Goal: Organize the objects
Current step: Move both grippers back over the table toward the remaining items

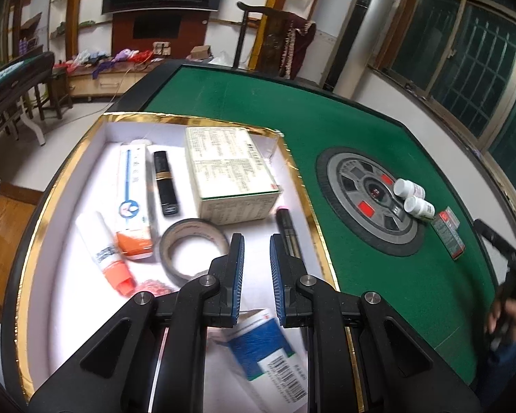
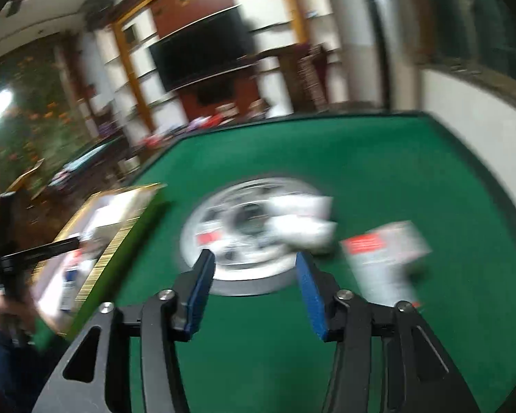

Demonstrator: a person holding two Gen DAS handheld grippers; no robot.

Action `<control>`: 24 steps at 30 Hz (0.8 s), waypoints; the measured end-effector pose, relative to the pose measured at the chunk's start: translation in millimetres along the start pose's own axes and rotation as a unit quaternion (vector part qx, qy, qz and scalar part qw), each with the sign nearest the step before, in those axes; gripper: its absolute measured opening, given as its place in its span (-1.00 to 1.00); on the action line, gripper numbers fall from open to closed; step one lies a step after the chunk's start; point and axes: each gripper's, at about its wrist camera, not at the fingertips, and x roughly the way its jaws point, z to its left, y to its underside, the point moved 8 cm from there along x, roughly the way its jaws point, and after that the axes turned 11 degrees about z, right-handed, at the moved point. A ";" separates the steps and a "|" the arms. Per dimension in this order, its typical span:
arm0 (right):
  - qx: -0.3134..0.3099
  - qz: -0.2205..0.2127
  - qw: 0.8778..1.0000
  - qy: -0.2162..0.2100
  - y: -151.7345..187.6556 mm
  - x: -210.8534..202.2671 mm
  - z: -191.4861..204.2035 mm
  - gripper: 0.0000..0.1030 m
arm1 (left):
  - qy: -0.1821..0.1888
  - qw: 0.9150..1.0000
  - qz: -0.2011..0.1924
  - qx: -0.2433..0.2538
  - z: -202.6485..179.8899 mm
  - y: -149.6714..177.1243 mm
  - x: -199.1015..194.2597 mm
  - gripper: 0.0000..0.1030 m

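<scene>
Left gripper (image 1: 257,241), jaws drawn close with nothing between them, hangs over the gold-rimmed tray (image 1: 44,213); the blue-and-white box (image 1: 265,340) lies beneath the jaws at lower centre. Right gripper (image 2: 254,261), jaws parted and empty, hangs above the green table (image 2: 378,158); two blurred white bottles (image 2: 302,220) lie just beyond its fingertips, a red-labelled box (image 2: 382,258) to their right.

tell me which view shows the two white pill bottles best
The left wrist view. There the two white pill bottles are sharp, lying side by side on the round centre panel of the green table. The right wrist view shows them only as a smeared white blur beyond the right tongs.
</scene>
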 end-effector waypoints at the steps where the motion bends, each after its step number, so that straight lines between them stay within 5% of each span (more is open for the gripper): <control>1: 0.022 -0.001 1.000 0.014 -1.3 -1.5 -21.8 0.13 | 0.002 1.000 0.002 0.004 -4.1 0.2 1.2 -0.72; 6: 0.109 -0.002 0.994 -0.024 -3.5 -8.1 -83.9 0.13 | 0.037 0.998 0.016 0.043 -56.0 2.9 0.9 -0.72; 12: 0.090 0.065 0.992 -0.063 8.5 19.1 -67.8 0.13 | 0.079 0.993 0.057 0.068 -124.7 3.7 17.5 -0.72; 18: 0.064 0.102 0.992 -0.027 11.2 45.0 -63.1 0.13 | 0.065 0.989 0.097 0.092 -166.1 10.8 42.8 -0.72; 22: -0.016 0.108 0.993 0.049 3.9 60.1 -55.1 0.09 | 0.059 0.987 0.123 0.087 -184.4 6.0 55.2 -0.73; 23: -0.033 0.110 0.992 0.060 2.8 63.6 -52.5 -0.01 | 0.054 0.987 0.124 0.085 -191.1 0.3 58.0 -0.73; 24: -0.041 0.121 0.990 0.052 4.1 67.3 -49.0 -0.36 | 0.053 0.987 0.127 0.081 -195.1 -3.0 59.5 -0.73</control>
